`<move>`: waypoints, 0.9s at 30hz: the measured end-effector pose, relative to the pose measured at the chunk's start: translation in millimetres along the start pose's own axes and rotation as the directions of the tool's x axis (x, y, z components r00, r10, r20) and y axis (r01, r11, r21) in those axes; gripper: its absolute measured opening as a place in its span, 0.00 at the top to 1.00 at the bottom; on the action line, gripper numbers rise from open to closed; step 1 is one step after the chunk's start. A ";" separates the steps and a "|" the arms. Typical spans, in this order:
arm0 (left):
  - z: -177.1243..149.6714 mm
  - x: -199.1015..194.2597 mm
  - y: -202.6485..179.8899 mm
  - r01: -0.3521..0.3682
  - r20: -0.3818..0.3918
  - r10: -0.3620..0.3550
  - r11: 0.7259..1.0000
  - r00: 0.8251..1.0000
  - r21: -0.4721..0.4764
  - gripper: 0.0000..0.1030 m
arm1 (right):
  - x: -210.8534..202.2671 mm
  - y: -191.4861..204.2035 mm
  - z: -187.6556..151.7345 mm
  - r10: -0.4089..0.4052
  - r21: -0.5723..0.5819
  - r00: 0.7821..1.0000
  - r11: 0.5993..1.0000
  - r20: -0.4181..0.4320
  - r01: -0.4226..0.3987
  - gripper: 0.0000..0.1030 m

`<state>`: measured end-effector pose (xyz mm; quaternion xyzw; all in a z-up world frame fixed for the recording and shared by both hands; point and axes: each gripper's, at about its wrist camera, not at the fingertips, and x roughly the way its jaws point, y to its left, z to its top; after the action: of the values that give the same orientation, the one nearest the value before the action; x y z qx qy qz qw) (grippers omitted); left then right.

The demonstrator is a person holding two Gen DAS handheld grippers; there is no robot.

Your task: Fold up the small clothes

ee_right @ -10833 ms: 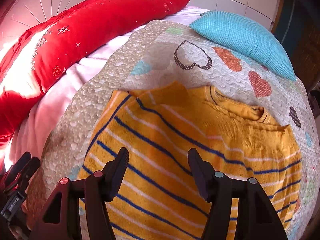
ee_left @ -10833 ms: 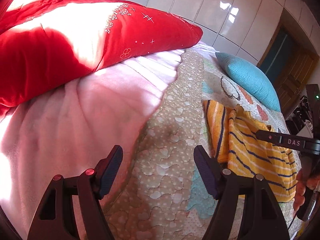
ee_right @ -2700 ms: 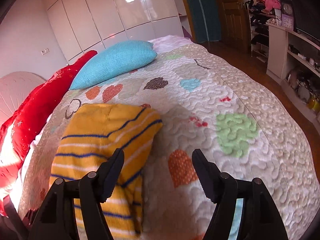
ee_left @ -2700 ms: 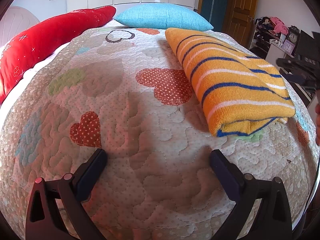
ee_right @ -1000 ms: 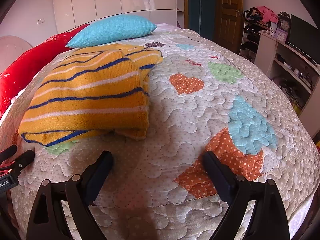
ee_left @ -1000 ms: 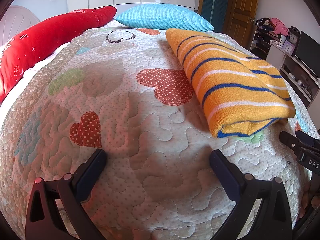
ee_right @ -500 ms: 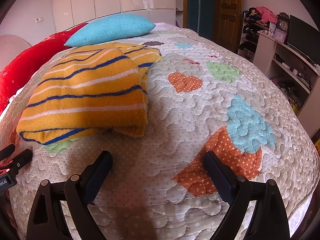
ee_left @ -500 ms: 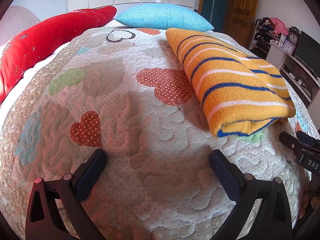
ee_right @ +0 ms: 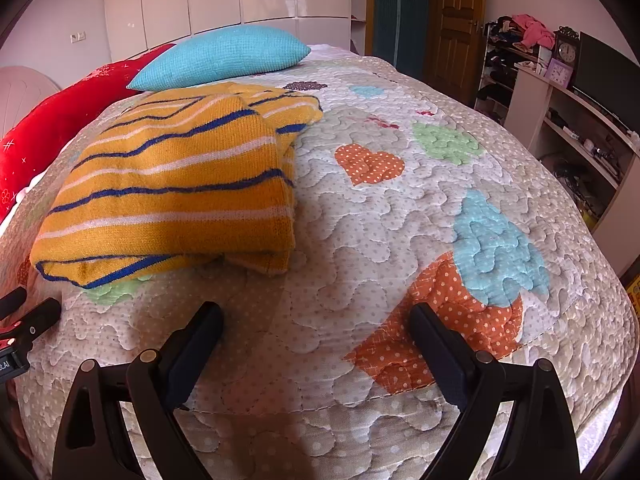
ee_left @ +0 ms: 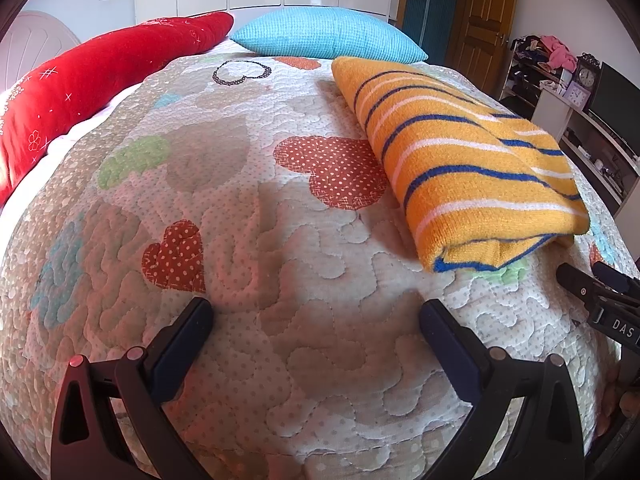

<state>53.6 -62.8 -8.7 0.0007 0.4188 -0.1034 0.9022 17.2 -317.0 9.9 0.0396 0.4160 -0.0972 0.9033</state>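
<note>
A folded orange sweater (ee_left: 472,160) with blue and white stripes lies on the quilted bed; it also shows in the right wrist view (ee_right: 180,184). My left gripper (ee_left: 316,320) is open and empty, low over the quilt at the bed's near edge, left of the sweater. My right gripper (ee_right: 316,320) is open and empty, near the bed's edge, just in front and to the right of the sweater. The right gripper's tips also show at the right edge of the left wrist view (ee_left: 596,284).
A quilt (ee_left: 224,184) with heart patches covers the bed. A turquoise pillow (ee_left: 324,38) and a long red pillow (ee_left: 100,72) lie at the head. Shelves (ee_right: 560,120) with a clock and a dark screen stand to the right; a wooden door (ee_right: 456,20) is behind.
In the last second nothing has visibly moved. Earlier the sweater lay spread out and the right gripper was over it; now it lies folded and both grippers rest back at the bed's edge.
</note>
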 end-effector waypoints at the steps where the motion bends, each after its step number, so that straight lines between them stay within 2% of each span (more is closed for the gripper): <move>1: -0.3 -0.1 -0.4 -0.001 0.000 0.001 1.000 1.000 0.001 0.00 | 0.0 0.1 0.1 0.000 0.001 1.000 1.000 0.000 0.000 0.06; 27: 4.6 1.9 -0.7 -0.030 -0.021 0.030 1.000 0.999 0.002 0.00 | 5.9 1.7 4.5 -0.009 -0.010 1.000 1.000 -0.026 0.008 0.02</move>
<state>58.1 -64.2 -7.1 0.0089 0.4281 -0.0899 0.8992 24.7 -316.8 8.3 0.0348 0.4285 -0.0985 0.8975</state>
